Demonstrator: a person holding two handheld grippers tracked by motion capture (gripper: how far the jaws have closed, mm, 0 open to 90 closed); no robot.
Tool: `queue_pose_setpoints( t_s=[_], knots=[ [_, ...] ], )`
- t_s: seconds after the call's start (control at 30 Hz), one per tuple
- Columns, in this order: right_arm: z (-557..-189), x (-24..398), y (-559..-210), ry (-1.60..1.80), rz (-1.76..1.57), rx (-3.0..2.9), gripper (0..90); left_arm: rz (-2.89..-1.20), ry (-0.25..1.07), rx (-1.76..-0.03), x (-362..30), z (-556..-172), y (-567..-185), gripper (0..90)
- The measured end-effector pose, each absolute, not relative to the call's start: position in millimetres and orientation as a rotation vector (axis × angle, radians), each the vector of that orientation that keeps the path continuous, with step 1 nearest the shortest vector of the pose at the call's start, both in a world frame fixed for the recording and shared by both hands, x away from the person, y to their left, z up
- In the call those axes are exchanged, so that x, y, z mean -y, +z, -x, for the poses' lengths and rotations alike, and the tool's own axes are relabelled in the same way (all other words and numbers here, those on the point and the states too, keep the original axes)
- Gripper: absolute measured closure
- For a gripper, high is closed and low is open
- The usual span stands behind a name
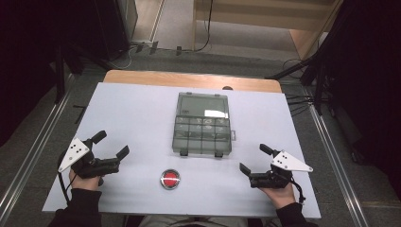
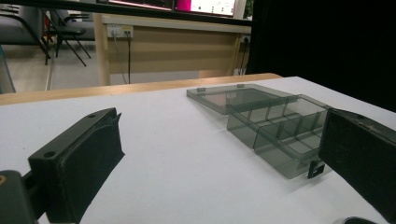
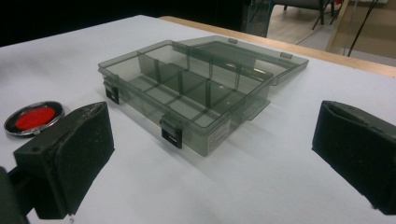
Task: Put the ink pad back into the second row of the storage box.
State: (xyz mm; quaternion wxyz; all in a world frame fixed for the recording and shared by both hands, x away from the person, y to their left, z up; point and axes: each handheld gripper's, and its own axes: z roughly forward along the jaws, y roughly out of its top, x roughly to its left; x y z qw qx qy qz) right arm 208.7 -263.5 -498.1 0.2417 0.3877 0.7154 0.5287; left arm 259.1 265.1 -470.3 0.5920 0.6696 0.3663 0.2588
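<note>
No writing can be read anywhere; a pale sticker on the front wall of the box shows in the right gripper view, but its print is too small to make out.

The box is a smoky grey, see-through plastic organiser sitting in the middle of the white worktop. It lies open, its lid folded flat back on the far side and resting on the worktop. Thin dividers split the tray into small compartments, and two dark latches hang from the near edge. The compartments look empty as far as can be seen.

Near the front edge, a little left of the box and well apart from it, lies a round red disc with a shiny metal rim.

The left gripper rests at the near left of the worktop, jaws spread wide with nothing between them. The right gripper rests at the near right, jaws likewise spread and empty.
</note>
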Motion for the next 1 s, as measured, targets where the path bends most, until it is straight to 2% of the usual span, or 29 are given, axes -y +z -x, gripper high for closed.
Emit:
queue_pose_setpoints(
  t_s=[0.53, 1.0],
  knots=[
    [-208, 247, -502, 1.443, -1.024, -2.078, 0.0, -1.561, 0.595, -0.855, -264, -259, -471, 0.0],
    [-204, 215, -505, 1.412, -0.975, -2.282, 0.0, -1.568, 0.598, -0.856, -264, -260, -471, 0.0]
  ],
)
